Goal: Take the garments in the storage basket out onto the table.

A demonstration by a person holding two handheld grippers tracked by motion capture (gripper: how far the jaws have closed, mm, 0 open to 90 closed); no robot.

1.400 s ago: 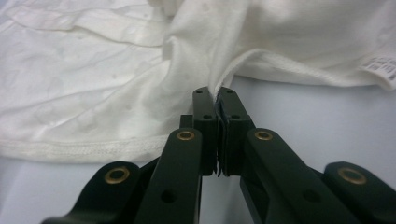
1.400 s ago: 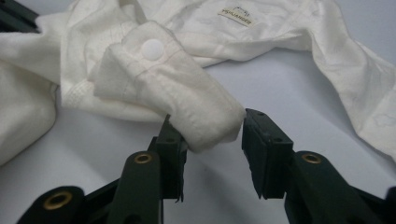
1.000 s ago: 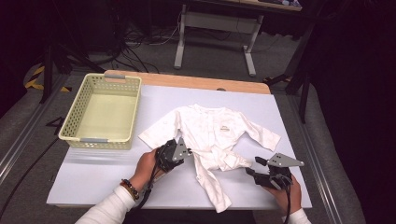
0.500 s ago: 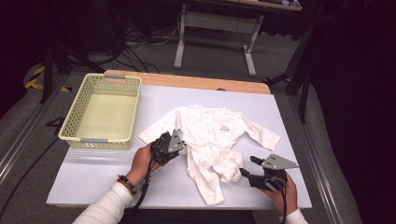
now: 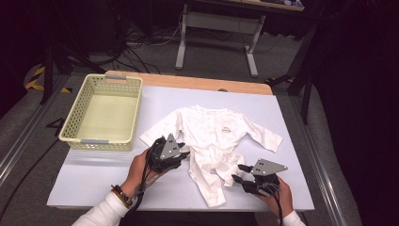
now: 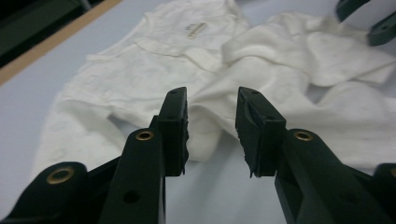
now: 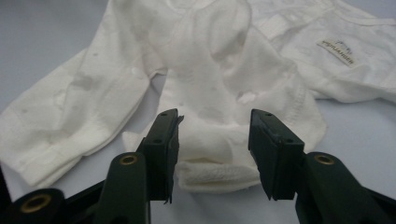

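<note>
A white baby garment [image 5: 211, 146] lies on the counter [image 5: 282, 113], its chest and sleeves spread flat and its lower legs bunched into folds toward the person's edge; the yellow basket [image 5: 106, 113] sits well apart from it, off beyond one sleeve. The left tool [image 5: 181, 155] sits at the garment's near side edge, just beside the bunched waist. Its jaws have just been opening and stand spread, with the cloth lying just ahead of the tips and nothing pinched, as the left gripper view [image 6: 212, 123] shows. The right tool [image 5: 241, 175] waits at the opposite side of the folded legs. Its jaws have just been closing, yet in the right gripper view [image 7: 215, 140] they are parted on either side of a rolled cuff [image 7: 212, 163], with the pads not pressing it. The main risk, as I judge it, is an uneven pick-up: if the right tool bites only the top layer of that roll, the fold will slide open when lifted. The left tool, being loose, no longer anchors its side, so a pull from the right could drag the whole garment across the smooth counter and undo the folds. A grip that gathers too many layers could equally trap a sleeve.
</note>
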